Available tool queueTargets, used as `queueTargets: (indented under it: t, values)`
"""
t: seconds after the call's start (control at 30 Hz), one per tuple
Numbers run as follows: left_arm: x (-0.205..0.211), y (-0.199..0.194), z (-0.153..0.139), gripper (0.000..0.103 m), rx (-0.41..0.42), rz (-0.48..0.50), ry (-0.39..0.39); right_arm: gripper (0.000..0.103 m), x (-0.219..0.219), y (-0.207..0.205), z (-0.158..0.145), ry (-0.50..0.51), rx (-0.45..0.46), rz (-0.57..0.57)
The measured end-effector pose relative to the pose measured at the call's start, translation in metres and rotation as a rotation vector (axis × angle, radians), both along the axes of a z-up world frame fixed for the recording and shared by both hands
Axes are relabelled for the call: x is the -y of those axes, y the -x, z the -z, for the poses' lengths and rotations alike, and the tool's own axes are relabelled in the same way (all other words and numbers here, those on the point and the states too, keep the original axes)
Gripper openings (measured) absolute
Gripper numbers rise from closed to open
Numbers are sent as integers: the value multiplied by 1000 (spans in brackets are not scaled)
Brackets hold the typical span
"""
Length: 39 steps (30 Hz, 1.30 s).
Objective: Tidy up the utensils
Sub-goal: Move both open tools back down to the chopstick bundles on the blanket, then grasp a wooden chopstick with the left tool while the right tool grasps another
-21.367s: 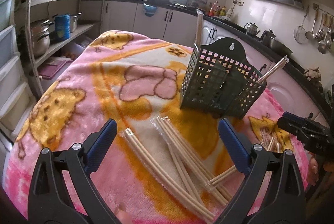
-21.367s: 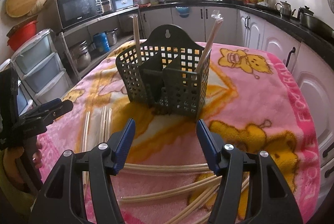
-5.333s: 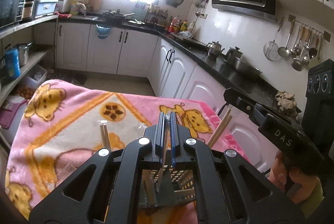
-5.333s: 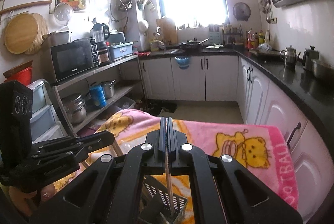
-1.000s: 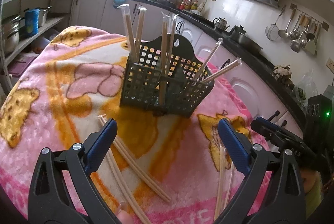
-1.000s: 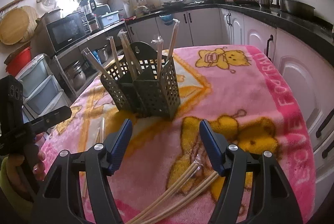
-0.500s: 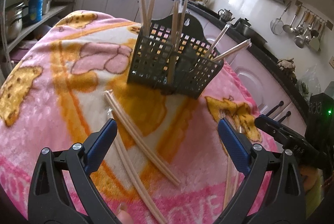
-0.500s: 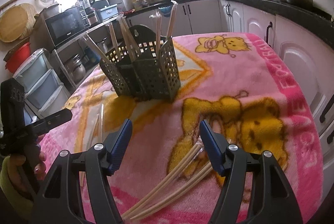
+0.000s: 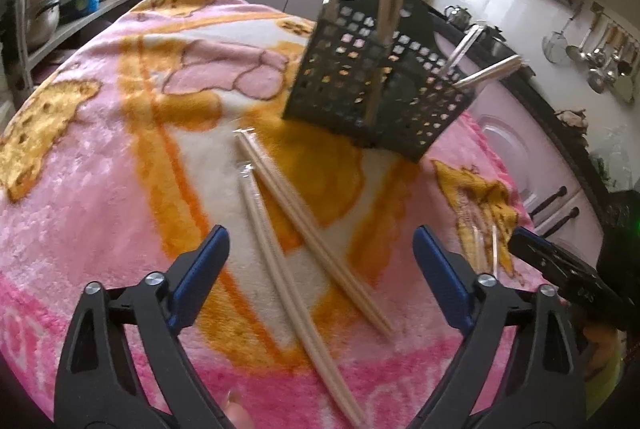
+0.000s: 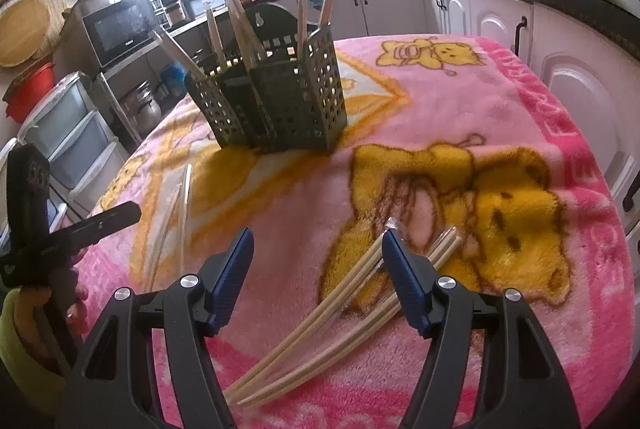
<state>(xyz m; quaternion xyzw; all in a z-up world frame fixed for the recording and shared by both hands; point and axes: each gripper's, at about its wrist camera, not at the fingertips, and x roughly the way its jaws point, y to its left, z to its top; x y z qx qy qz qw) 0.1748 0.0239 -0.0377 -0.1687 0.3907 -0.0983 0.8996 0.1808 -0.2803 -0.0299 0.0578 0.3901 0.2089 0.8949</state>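
A dark perforated utensil holder (image 9: 372, 85) stands on the pink blanket with several wrapped chopstick pairs upright in it; it also shows in the right wrist view (image 10: 280, 101). My left gripper (image 9: 320, 261) is open and empty, low over two wrapped chopstick pairs (image 9: 304, 229) lying on the blanket. My right gripper (image 10: 318, 261) is open and empty, just above two more wrapped pairs (image 10: 344, 309) near the table's front. The left pairs also appear in the right wrist view (image 10: 176, 221).
The pink cartoon blanket (image 10: 520, 133) covers the table. White cabinets (image 10: 500, 21) and a black counter run along the right. Shelves with a microwave (image 10: 120, 25) and plastic drawers (image 10: 68, 141) stand to the left. The other gripper (image 9: 568, 269) shows at the right edge.
Both grippers have dropped lower and closer to the loose chopsticks on the blanket. The holder and its chopsticks have not moved.
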Motion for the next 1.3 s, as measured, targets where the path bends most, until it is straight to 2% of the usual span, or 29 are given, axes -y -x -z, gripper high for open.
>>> queueTargets:
  t: [0.2, 0.47, 0.63, 0.83, 0.93, 1.1, 1.3]
  values:
    - [-4, -11, 11, 61, -42, -3, -13, 64, -2, -6, 11, 14, -34, -9]
    - [-6, -25, 23, 49, -84, -14, -36, 62, 2, -27, 27, 47, -126, 38]
    - [-11, -32, 26, 44, -100, -19, -37, 53, 5, -41, 40, 17, -194, 42]
    - [-16, -43, 28, 39, -117, -23, -32, 49, -3, -53, 41, 23, -200, 34]
    - [-18, -49, 28, 34, -131, -32, -40, 42, -8, -60, 41, 25, -202, 19]
    - [-28, -62, 29, 28, -158, -45, -11, 25, -17, -69, 42, 58, -201, 3]
    - [-35, -69, 30, 24, -171, -40, 16, 15, -27, -74, 43, 61, -198, -26]
